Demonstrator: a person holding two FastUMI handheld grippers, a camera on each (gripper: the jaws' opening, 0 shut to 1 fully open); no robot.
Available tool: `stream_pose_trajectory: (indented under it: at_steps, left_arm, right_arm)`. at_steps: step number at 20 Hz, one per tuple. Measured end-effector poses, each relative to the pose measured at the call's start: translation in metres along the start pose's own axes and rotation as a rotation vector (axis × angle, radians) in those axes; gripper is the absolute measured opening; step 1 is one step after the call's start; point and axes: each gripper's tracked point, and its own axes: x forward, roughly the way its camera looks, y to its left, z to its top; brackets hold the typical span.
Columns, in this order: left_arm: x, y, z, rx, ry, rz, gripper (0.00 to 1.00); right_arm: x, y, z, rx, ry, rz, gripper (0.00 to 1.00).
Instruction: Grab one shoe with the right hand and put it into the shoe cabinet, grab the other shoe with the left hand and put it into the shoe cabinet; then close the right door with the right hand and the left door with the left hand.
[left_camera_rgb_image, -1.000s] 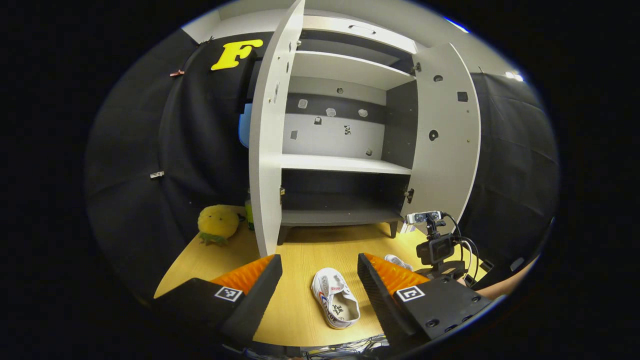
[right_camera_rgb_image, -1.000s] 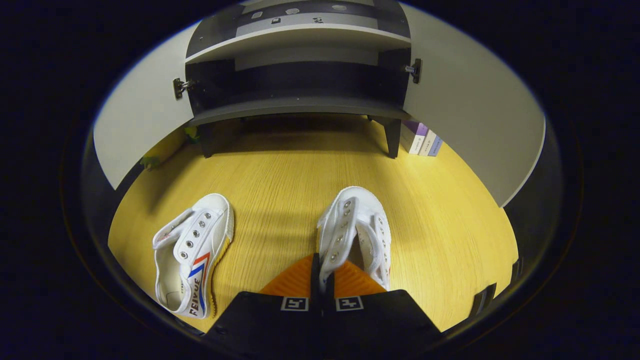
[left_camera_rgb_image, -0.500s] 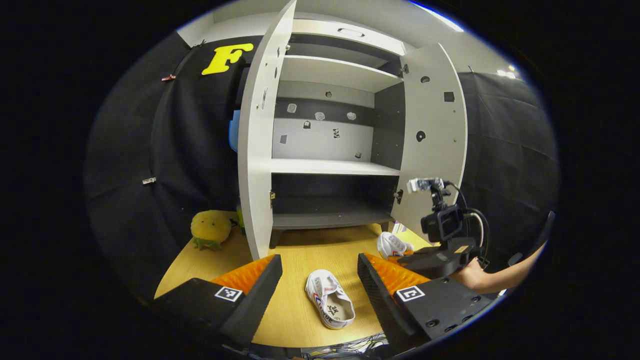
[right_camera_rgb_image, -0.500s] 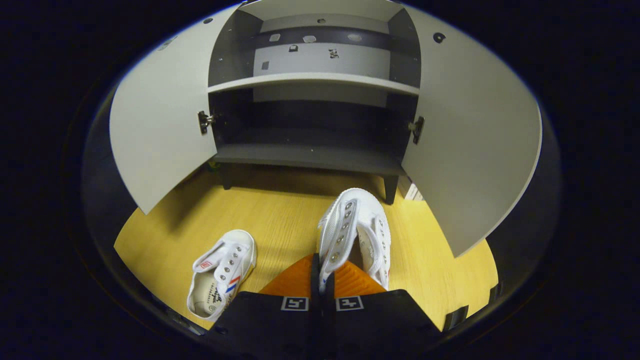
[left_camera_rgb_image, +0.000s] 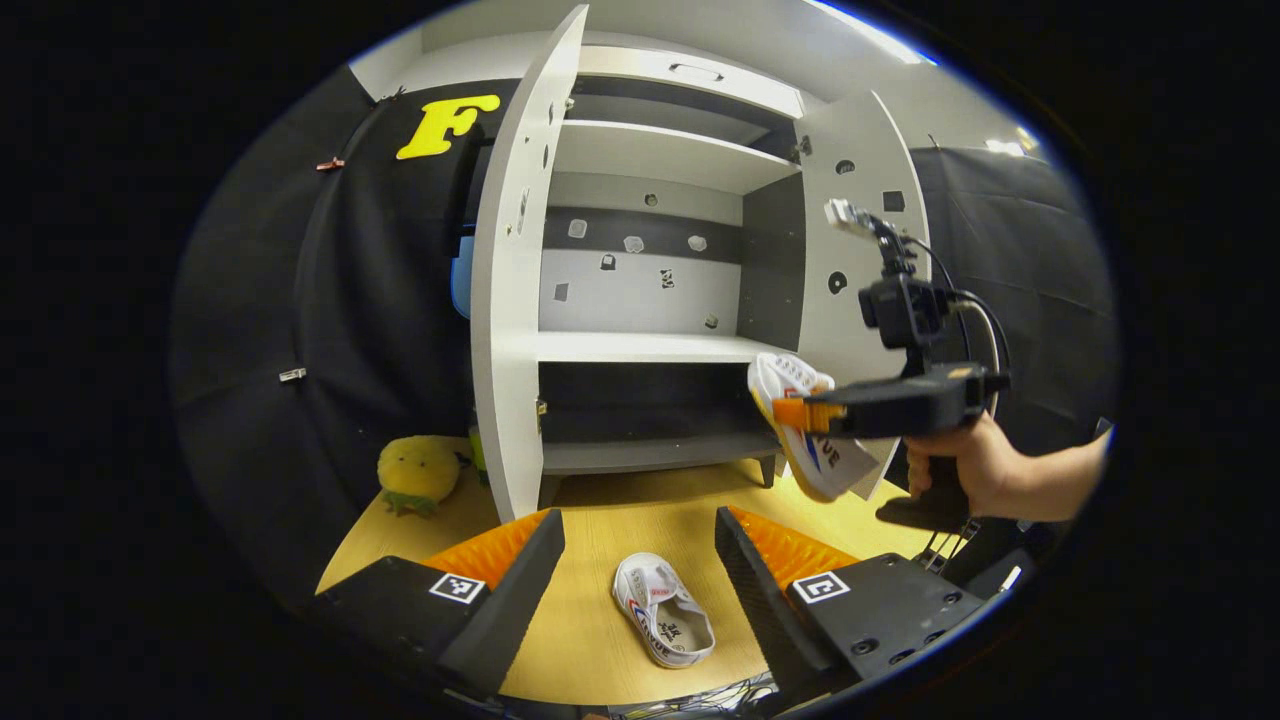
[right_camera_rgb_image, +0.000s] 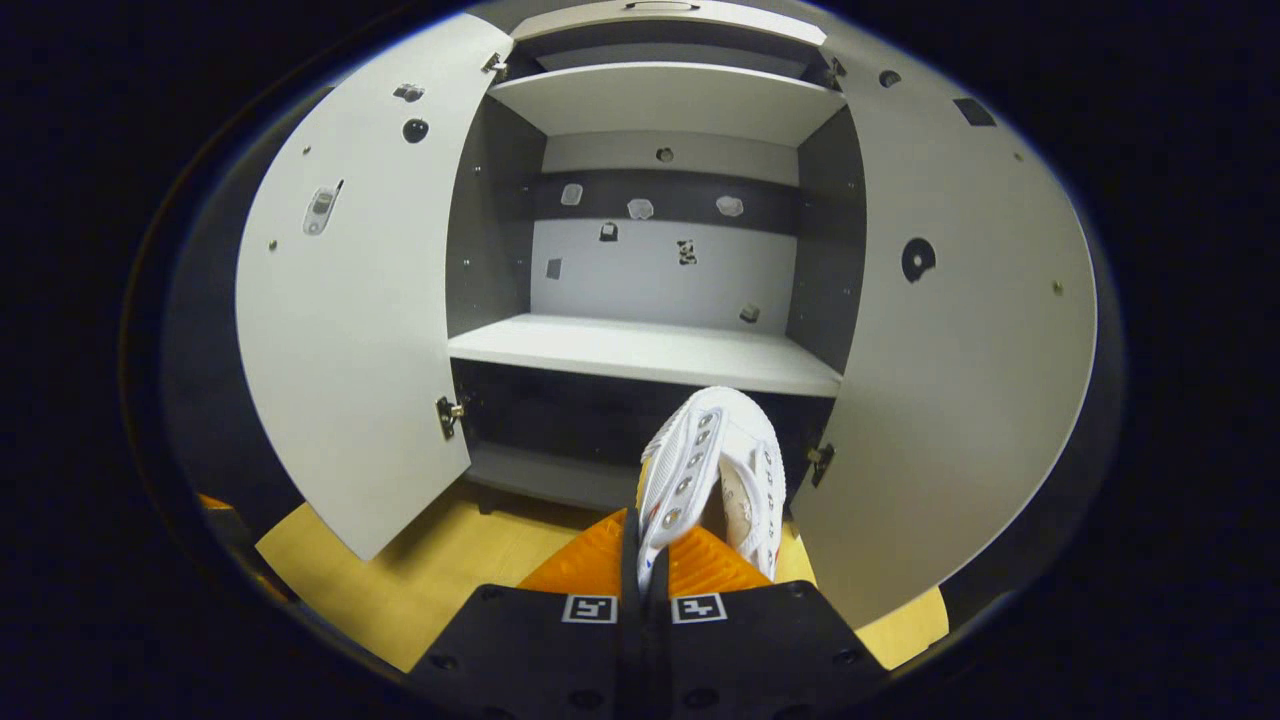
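My right gripper (right_camera_rgb_image: 645, 545) is shut on the side wall of a white shoe (right_camera_rgb_image: 715, 470), toe pointing at the open shoe cabinet (right_camera_rgb_image: 650, 350). In the left gripper view the same shoe (left_camera_rgb_image: 805, 425) hangs in the air by the cabinet's right door (left_camera_rgb_image: 850, 260), level with the middle shelf (left_camera_rgb_image: 650, 347), pinched in the right gripper (left_camera_rgb_image: 790, 413) that a hand (left_camera_rgb_image: 965, 470) holds. The second white shoe (left_camera_rgb_image: 662, 623) lies on the wooden floor (left_camera_rgb_image: 600, 520) between the fingers of my left gripper (left_camera_rgb_image: 640, 560), which stands open above it.
Both cabinet doors stand wide open; the left door (left_camera_rgb_image: 510, 300) juts toward me. A yellow plush toy (left_camera_rgb_image: 418, 470) sits on the floor left of the cabinet. The upper shelf (right_camera_rgb_image: 660, 100) and bottom shelf (left_camera_rgb_image: 650, 452) hold nothing.
The right gripper has lifted its shoe off the floor and up toward the cabinet's middle shelf. My left gripper has stayed open over the other shoe.
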Motion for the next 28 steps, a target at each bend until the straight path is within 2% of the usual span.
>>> stream_pose_trajectory:
  at_steps: [7, 10, 13, 16, 20, 24, 28]
  left_arm:
    - [0.015, 0.008, 0.018, 0.045, -0.042, 0.021, 0.95]
    - [0.026, 0.012, 0.030, 0.056, -0.058, 0.060, 0.95]
    - [0.038, 0.016, 0.041, 0.044, -0.068, 0.129, 0.95]
    - [0.049, 0.010, 0.048, -0.007, -0.074, 0.173, 0.95]
    - [0.055, 0.009, 0.062, -0.025, -0.092, 0.239, 0.95]
    - [0.051, 0.016, 0.068, -0.009, -0.098, 0.314, 0.95]
    - [0.038, 0.036, 0.064, 0.002, -0.090, 0.406, 0.95]
  right_arm:
    - [0.041, -0.002, 0.107, -0.084, -0.146, 0.017, 0.05]
    - [0.072, -0.007, 0.150, -0.083, -0.208, 0.033, 0.05]
    - [0.111, -0.016, 0.174, -0.103, -0.218, 0.052, 0.05]
    - [0.156, -0.029, 0.186, -0.114, -0.198, 0.058, 0.05]
    - [0.219, -0.045, 0.191, -0.144, -0.142, 0.045, 0.05]
    - [0.273, -0.066, 0.177, -0.179, -0.027, -0.001, 0.05]
    - [0.308, -0.063, 0.159, -0.138, 0.077, 0.022, 0.05]
